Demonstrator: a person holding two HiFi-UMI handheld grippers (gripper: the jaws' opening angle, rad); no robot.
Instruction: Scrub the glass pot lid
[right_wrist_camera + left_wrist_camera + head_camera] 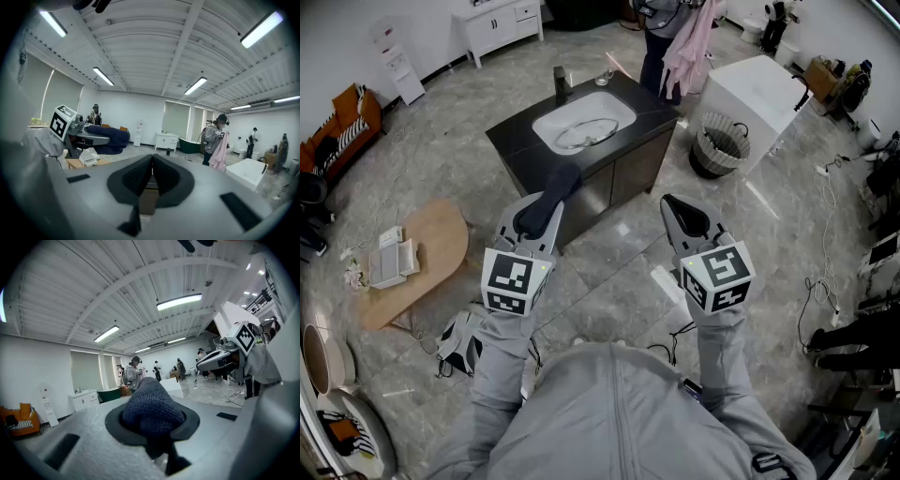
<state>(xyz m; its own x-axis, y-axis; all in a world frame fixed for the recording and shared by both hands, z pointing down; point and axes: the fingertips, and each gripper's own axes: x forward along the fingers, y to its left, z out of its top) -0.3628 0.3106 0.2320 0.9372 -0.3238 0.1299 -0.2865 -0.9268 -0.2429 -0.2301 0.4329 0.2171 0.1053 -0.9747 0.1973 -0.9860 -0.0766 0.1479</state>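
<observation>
Left tongs point(546, 208) clamp dark knit cloth point(152, 408); right tongs point(151, 173) pressed together.

Glass pot lid point(587, 138): we see it only in the head view, small. It is a clear disc with a thin bright rim, lying roughly flat in the near part of the white oval basin point(581, 111). The basin is sunk in the black counter point(514, 142), far ahead of us. We cannot make out a knob.

Scrub cloth point(562, 180): dark blue, coarse knit, bunched into a rounded wad. It is clamped between the jaws of the left gripper point(542, 214) and pokes out past their tips toward the counter. It is well apart from the lid.
</observation>
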